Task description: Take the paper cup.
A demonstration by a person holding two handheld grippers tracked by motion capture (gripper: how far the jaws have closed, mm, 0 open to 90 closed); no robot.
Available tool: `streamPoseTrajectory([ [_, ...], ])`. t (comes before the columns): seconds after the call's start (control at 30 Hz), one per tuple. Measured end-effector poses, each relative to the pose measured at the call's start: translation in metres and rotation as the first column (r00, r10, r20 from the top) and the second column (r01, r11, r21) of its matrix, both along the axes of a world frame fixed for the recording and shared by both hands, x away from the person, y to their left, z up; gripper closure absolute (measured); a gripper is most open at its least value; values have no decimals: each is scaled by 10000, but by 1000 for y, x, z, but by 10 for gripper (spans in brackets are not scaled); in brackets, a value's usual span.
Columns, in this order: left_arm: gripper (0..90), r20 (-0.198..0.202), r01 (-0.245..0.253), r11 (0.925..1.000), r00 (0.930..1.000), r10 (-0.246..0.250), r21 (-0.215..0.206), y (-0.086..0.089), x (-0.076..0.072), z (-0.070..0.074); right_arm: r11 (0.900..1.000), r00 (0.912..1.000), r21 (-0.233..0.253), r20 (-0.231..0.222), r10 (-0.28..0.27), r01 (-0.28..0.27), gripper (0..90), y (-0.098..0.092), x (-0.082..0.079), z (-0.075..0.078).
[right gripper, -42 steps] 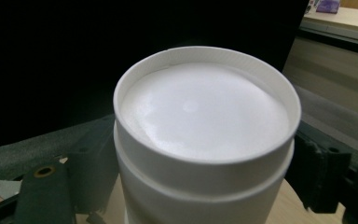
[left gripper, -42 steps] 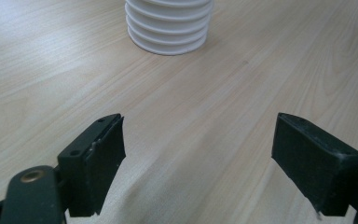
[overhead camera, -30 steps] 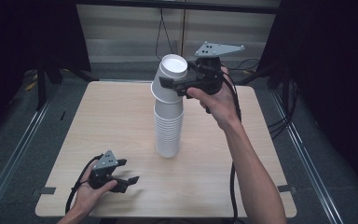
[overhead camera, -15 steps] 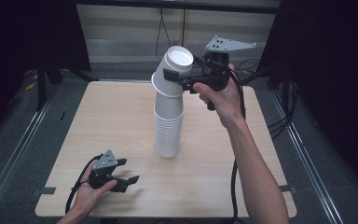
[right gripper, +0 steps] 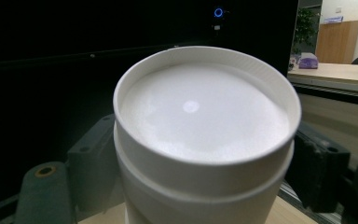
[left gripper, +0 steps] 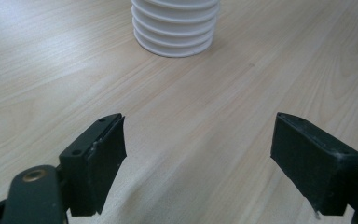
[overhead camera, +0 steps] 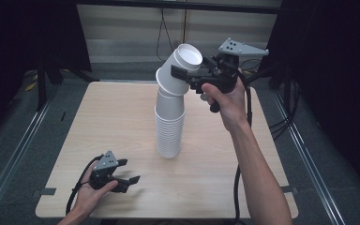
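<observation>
High view: your right gripper [overhead camera: 183, 75] grips the top cup [overhead camera: 180, 70] and has tipped it further off the upside-down cup stack [overhead camera: 169, 124] at mid-table than a second ago. Your left gripper [overhead camera: 124, 180] hasn't moved, jaws released, on the table [overhead camera: 98, 112].

- In the left gripper view, the cup stack [left gripper: 175, 28] is cut off by the top edge. You can see just its bottom few rims.
- In the right gripper view, the top cup [right gripper: 205, 140] is very close and runs off the bottom edge. It hides most of both black jaws.
- In the high view, the far side of the top cup [overhead camera: 180, 70] hides one jaw of the right gripper [overhead camera: 185, 75].
- The left hand [overhead camera: 91, 194] covers the back of the left gripper [overhead camera: 129, 176].
</observation>
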State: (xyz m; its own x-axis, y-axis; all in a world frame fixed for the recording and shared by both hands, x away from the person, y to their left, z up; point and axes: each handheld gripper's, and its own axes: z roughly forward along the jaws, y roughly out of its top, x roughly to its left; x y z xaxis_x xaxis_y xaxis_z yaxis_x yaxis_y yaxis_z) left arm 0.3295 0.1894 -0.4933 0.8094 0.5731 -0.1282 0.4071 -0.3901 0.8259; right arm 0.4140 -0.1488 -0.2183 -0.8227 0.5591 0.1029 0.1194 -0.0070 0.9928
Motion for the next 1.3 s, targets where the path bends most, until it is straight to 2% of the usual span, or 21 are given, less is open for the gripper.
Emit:
streamPoseTrajectory([
  [0.37,176,-27,-138,9998,9999,138,-131,1,2,0,9979,9998,608,-39,-204,206,216,-18,-8,-1],
  [0.57,176,251,61,9984,9997,-47,-563,1,0,4,9977,9983,398,176,-558,550,216,-30,-16,-6],
  [0.67,176,468,228,9983,9987,-203,-536,-1,-3,7,9970,9980,515,249,-583,569,216,-38,-20,-6],
  [0.77,176,412,177,9981,9990,-153,-588,-1,-2,7,9969,9978,506,270,-613,599,216,-44,-25,-8],
  [0.83,176,451,119,9978,9989,-89,-658,-1,-2,8,9961,9983,672,93,-576,569,216,-49,-28,-12],
  [0.9,176,534,101,9980,9986,-67,-621,-1,-2,9,9959,9979,639,51,-642,637,216,-53,-31,-18],
  [0.97,176,453,126,9973,9989,-93,-723,-3,-3,9,9954,9980,721,-13,-629,628,216,-57,-35,-22],
  [1.1,176,713,257,9965,9973,-200,-799,-8,-6,15,9947,9965,621,124,-830,821,217,-67,-44,-25],
  [1.2,176,986,378,9975,9946,-317,-604,-13,-8,20,9939,9946,395,50,-1033,1030,218,-74,-49,-27],
  [1.3,177,1027,438,9960,9941,-356,-785,-19,-9,25,9941,9942,147,-6,-1071,1071,218,-77,-55,-36],
])
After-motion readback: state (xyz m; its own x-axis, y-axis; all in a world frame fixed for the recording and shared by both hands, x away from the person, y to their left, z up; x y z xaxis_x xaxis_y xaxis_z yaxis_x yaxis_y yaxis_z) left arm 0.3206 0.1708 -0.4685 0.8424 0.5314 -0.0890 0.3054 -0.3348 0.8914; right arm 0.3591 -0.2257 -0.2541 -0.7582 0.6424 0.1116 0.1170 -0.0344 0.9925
